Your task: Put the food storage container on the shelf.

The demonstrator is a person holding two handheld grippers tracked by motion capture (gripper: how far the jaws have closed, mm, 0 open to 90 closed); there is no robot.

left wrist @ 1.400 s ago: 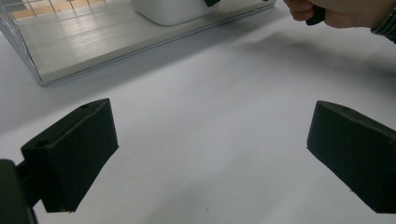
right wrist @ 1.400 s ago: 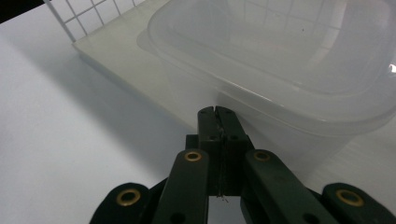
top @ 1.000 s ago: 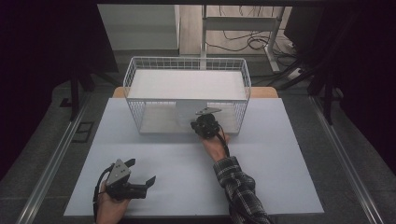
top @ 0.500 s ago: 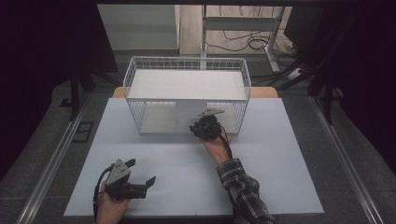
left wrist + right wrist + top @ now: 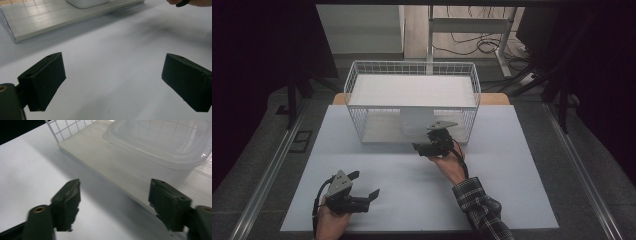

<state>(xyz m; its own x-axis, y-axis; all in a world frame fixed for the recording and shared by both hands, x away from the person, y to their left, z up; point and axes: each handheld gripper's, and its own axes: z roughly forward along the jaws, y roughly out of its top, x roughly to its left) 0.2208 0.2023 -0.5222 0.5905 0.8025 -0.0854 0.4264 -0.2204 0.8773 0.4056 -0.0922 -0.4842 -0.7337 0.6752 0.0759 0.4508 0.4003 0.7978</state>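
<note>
A clear plastic container [image 5: 162, 142] sits on the lower board [image 5: 107, 162] of a white wire rack [image 5: 412, 100]; from above the container [image 5: 414, 122] appears under the rack's top board. My right gripper [image 5: 424, 145] hovers at the board's front edge, a short way back from the container. Its jaws have just been opening, and in the right gripper view the right gripper [image 5: 116, 195] stands open with nothing between the pads. At the table's near left, my left gripper [image 5: 364, 184] rests open. The left gripper view has the left gripper [image 5: 113, 75] spread wide over bare table.
The white table top [image 5: 512, 175] stretches around the rack. The rack's wire walls [image 5: 472, 112] close its sides and back. A dark floor with cables and metal rails surrounds the table. The other hand [image 5: 190, 2] shows at the top edge of the left gripper view.
The right gripper has drawn back from the container toward the person and its jaws have opened. The container stays on the lower board. The left gripper has not moved.
</note>
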